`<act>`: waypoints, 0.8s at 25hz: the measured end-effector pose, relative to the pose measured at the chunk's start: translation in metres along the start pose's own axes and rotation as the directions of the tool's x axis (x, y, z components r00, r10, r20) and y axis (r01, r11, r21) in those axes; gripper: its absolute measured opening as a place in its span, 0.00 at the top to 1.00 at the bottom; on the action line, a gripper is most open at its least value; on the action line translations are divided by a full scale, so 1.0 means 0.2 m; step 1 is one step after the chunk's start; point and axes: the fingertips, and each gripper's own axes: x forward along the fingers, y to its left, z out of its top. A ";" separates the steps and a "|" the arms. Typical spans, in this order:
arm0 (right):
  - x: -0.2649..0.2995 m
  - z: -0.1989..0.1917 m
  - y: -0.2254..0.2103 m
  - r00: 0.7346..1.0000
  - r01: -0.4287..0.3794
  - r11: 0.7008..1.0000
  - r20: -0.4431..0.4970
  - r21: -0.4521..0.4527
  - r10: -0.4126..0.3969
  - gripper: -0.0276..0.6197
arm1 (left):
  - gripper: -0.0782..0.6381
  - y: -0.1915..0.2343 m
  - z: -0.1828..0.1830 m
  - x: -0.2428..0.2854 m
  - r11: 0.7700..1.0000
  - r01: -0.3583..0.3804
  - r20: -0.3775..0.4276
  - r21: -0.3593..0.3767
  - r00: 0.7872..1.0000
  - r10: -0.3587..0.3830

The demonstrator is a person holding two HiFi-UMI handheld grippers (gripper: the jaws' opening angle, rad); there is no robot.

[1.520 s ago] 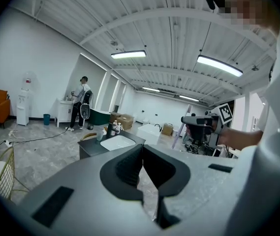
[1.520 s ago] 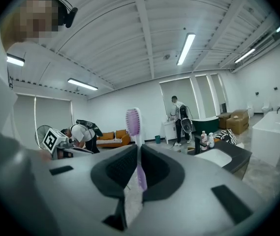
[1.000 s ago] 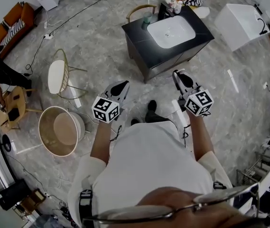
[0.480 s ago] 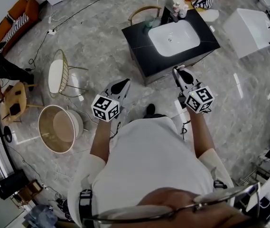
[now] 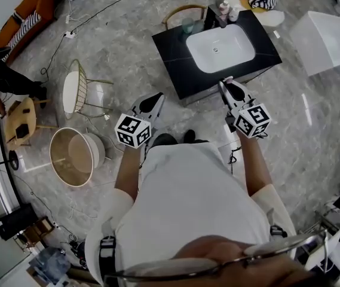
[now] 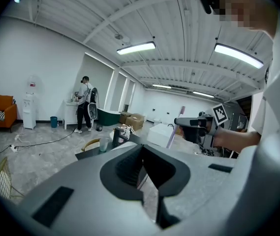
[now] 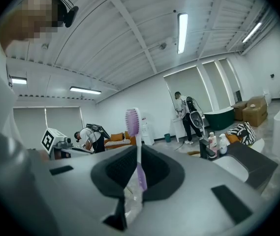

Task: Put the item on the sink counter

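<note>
Close in, we have the right gripper (image 7: 138,183) with its jaws pinched on a purple toothbrush (image 7: 139,151). It stands upright between them, bristle head on top, a clear wrapper round the lower handle, so the item is up in that claw and not on the counter. Across from it, the left gripper (image 6: 147,176) has its jaws drawn together, or all but, as far as we can make out, and nothing sits between them. From the head view we see both grippers held out in front of the person in the white shirt (image 5: 187,202), well apart, over the grey stone floor (image 5: 128,46). Just beyond the right gripper's tips lies the sink counter (image 5: 175,46), black-topped, with a white basin (image 5: 220,43) set in it. At its far edge we pick out some bottles (image 5: 224,9) and a cup (image 5: 187,24).
</note>
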 end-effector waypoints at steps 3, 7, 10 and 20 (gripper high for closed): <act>0.03 0.01 -0.05 1.000 -0.008 1.000 0.004 0.012 0.008 0.91 | 0.88 0.02 0.01 0.05 1.000 -0.006 -0.005 -0.006 1.000 0.006; 0.09 0.01 -0.10 1.000 -0.004 1.000 -0.004 0.020 0.004 0.91 | 0.88 0.07 0.02 0.09 1.000 -0.009 -0.006 -0.012 1.000 0.009; 0.15 -0.01 -0.12 1.000 0.004 1.000 -0.016 0.019 -0.003 0.91 | 0.88 0.14 0.02 0.13 1.000 -0.005 -0.012 -0.016 1.000 0.005; 0.43 0.03 -0.31 0.996 0.084 0.996 -0.045 0.030 -0.082 0.91 | 0.88 0.48 0.10 0.39 0.998 0.061 -0.040 -0.023 0.997 -0.061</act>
